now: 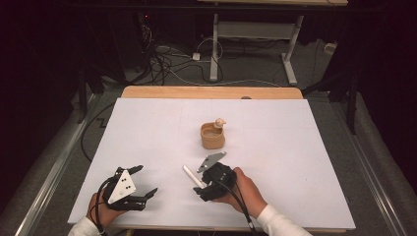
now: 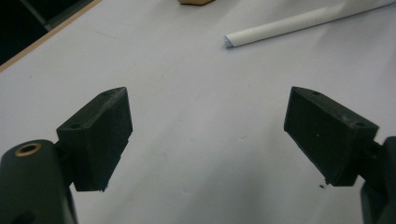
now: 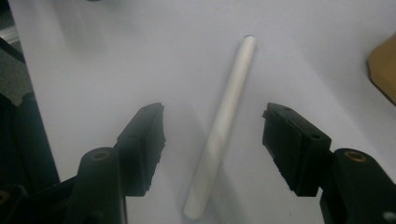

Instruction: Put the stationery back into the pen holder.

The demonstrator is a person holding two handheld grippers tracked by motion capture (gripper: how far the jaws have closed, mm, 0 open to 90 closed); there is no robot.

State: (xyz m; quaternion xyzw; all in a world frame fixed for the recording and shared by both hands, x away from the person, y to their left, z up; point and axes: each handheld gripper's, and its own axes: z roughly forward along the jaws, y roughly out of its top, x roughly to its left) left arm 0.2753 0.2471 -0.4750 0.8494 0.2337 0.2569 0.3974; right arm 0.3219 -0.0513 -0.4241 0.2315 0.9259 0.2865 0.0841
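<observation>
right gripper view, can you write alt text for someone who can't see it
A white rolled paper tube lies on a white table between the right gripper's two black jaws, which stand open on either side without touching it. The corner of a tan cup shows at the right edge.

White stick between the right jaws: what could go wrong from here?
1. The white stick lies flat on the table between the right gripper's open jaws, touching neither; round and thin, it may roll or slip out as they close.
2. The stick lies slanted to the jaws, so it could pivot.
3. The tan cup stands close; a swinging stick might knock it.
</observation>
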